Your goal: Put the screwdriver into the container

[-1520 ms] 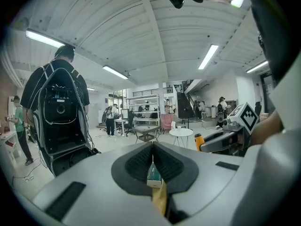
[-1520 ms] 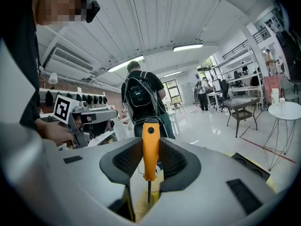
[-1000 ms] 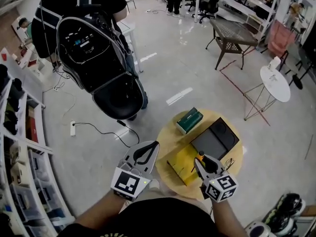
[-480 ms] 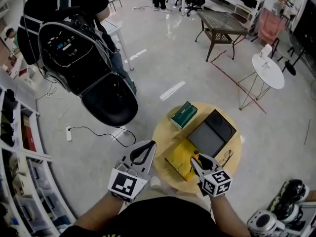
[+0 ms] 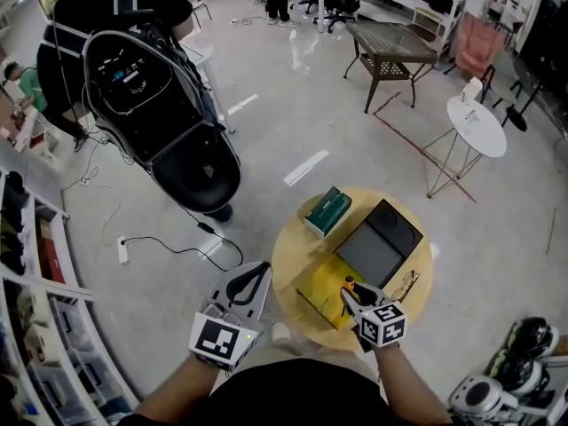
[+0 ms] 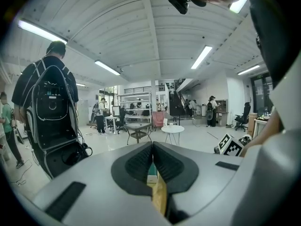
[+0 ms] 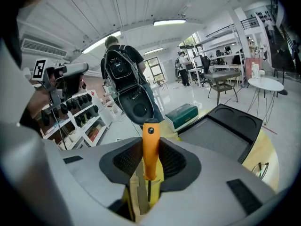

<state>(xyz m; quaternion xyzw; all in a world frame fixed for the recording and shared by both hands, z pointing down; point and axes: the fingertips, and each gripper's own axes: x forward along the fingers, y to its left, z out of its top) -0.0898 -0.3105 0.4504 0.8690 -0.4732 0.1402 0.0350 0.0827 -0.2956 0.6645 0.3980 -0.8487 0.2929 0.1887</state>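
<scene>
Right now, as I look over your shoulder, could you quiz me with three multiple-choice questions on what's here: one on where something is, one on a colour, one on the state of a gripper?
1. Where does the green box lie?
A. on the floor
B. on the small white side table
C. on the round wooden table

2. What colour is the handle of the screwdriver?
A. blue
B. orange
C. black

3. How do the jaws of the left gripper stand?
A. closed together, with nothing gripped
B. spread wide apart
C. clamped on the screwdriver

Answers:
1 C: the head view shows the box on the far left part of the tabletop.
2 B: the right gripper view shows an orange handle between the jaws of the right gripper.
3 A: the left gripper view shows its pads meeting, with nothing held.
</scene>
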